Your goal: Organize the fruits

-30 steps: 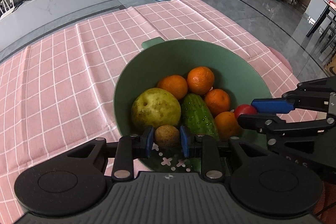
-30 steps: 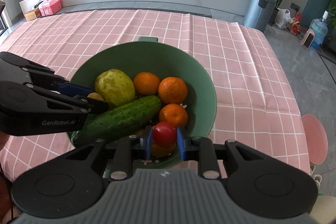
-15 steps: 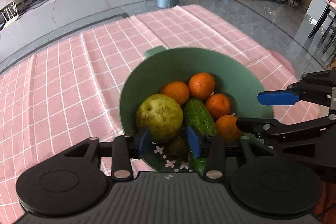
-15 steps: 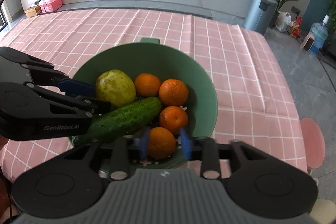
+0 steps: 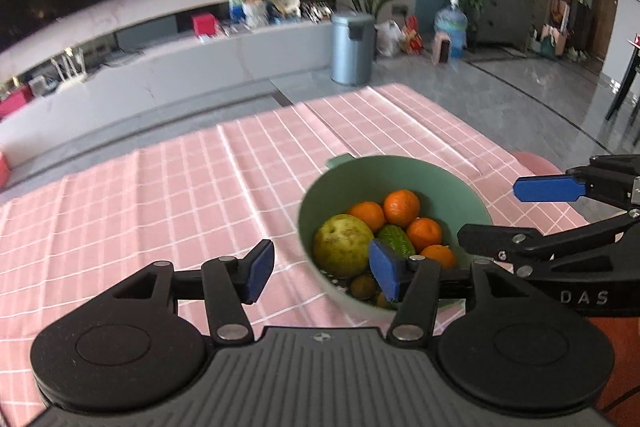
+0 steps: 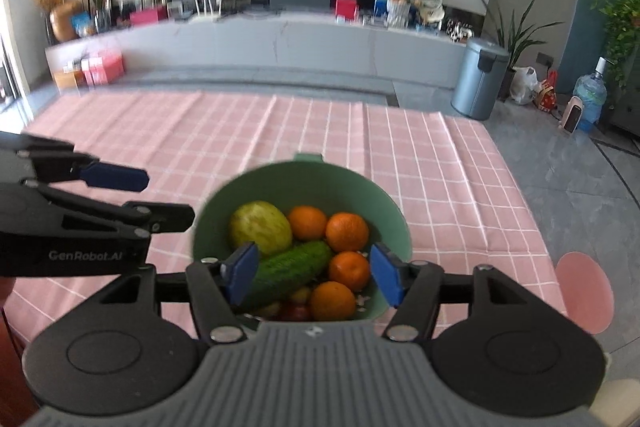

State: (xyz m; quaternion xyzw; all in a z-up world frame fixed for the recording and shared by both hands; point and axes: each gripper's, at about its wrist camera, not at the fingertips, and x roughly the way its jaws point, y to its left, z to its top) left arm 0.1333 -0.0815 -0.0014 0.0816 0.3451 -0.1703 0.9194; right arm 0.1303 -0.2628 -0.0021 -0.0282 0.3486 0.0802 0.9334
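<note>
On the pink checked tablecloth (image 6: 420, 163), towards its right side, stands the green bowl (image 6: 320, 179) holding all the produce in view. Left to right inside it: a yellow-green pear (image 6: 260, 227), rough-skinned and squat; a dark cucumber (image 6: 288, 271), long and pimpled, lying slantwise across the bottom; four oranges (image 6: 347, 231), round and dimpled, stacked against the right wall. A small brown fruit (image 5: 363, 286) and a red one (image 6: 295, 311) sit low at the near wall, partly hidden; their kind cannot be told.

Left gripper (image 5: 323, 273): jaws spread wide, holding nothing, raised above the cloth at the bowl's left rim, its right pad over the bowl's near-left edge. Right gripper (image 6: 316, 273): jaws likewise wide apart and empty, poised over the near half of the bowl.

Risks, as judged:
- The bowl looks smooth, light plastic on loose, creased cloth; a finger catching the rim could slide or tip it.
- The oranges are piled on curved surfaces; disturbing the cucumber could set them rolling, possibly over the rim.
- The two grippers are close together; if both go into the bowl, their linkages may collide.
- The pear is wide and firm; a shallow grasp may slip off.
- The small red fruit may be soft; hard pinching could bruise it.
</note>
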